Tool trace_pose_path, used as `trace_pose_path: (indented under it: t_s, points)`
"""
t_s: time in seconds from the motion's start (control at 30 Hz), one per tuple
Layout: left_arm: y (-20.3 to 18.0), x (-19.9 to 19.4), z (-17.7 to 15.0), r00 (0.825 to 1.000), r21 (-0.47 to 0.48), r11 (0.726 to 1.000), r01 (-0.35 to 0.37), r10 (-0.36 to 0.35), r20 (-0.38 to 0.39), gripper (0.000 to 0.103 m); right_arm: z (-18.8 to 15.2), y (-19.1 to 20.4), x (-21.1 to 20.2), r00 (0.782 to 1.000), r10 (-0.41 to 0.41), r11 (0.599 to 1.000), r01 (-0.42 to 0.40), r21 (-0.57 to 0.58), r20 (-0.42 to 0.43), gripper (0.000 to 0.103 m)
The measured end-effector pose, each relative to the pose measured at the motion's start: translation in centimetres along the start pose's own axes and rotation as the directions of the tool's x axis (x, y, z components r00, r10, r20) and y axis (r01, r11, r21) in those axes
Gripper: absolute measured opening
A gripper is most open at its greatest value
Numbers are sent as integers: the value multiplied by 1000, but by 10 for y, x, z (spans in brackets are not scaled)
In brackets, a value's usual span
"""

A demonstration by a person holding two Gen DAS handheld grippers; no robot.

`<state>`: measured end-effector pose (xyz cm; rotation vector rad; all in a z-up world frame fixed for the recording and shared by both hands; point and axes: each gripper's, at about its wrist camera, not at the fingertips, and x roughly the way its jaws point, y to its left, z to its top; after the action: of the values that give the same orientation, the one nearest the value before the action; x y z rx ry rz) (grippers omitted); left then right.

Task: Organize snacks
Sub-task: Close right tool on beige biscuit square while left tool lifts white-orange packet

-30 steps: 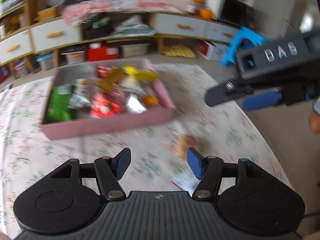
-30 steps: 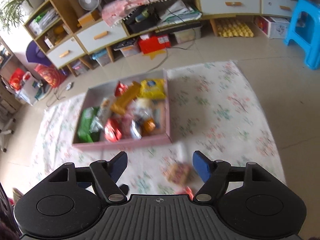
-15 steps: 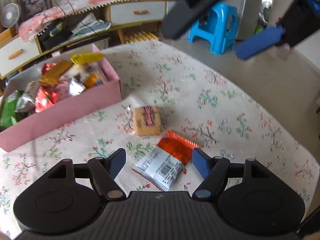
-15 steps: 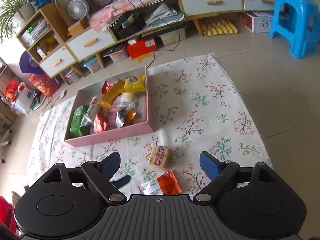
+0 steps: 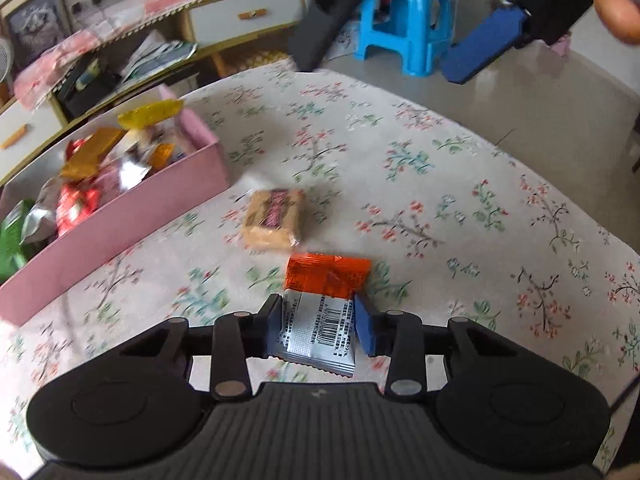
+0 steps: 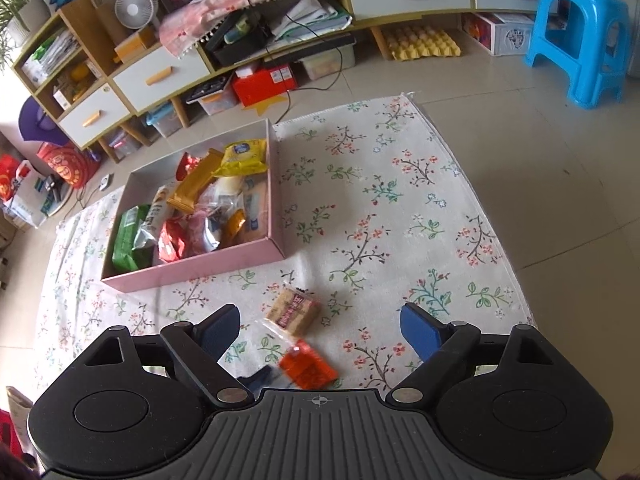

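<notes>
We are closing in on the orange packet [image 5: 326, 278], lying on the floral cloth [image 5: 440, 184] with its silver end toward us. Our left gripper [image 5: 319, 326] is straddling that silver end; its jaws have just been closing, and the blue pads are now sitting narrow against the packet's two edges, so we are reading this as a pinch taking hold, though the packet is still lying flat on the cloth.

Just beyond it the biscuit pack [image 5: 274, 216] is waiting, loose on the cloth, near the pink box [image 5: 120, 224] but apart from it.

The box is already holding a good heap: green, red, gold and yellow wrappers are filling most of it. So we are judging the job as mostly done, with two loose snacks left outside as far as we can see.

Our right gripper [image 6: 320, 326] is hovering above the same spot, its jaws standing wide and holding nothing; the biscuit pack [image 6: 294, 310] is showing between its fingers from above.

What we are still needing: lifting the orange packet into the box, then the biscuit pack after it.
</notes>
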<state>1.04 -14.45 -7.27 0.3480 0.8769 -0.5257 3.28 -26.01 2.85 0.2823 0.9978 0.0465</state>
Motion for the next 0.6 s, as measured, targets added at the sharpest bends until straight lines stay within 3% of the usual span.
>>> trace_pose_path:
  t_s: [0.13,0.27,0.37,0.47,0.53,0.6]
  points:
    - [19,-20,-3,1000,-68,997,-27,27,-4,35,-1,-4,13,1000,-18,1000,19,6,-21,89]
    - [51,-46,-4,997,-201,977,-67,72,14,35,-12,4,45,994,-58,997,54,-54,-92,89]
    - [81,-61,-7,981,-315,932,-182,196,14,35,-23,14,71,985,-84,992,69,-102,-152,89]
    - [111,-67,-11,971,-448,866,-221,237,-20,35,-31,26,88,982,-101,979,69,-191,-163,89]
    - [122,-67,-15,970,-507,833,-223,240,-33,35,-33,37,92,987,-100,963,63,-261,-129,89]
    - [125,-66,-16,970,-516,827,-225,240,-39,35,-38,49,93,995,-89,937,72,-343,-34,89]
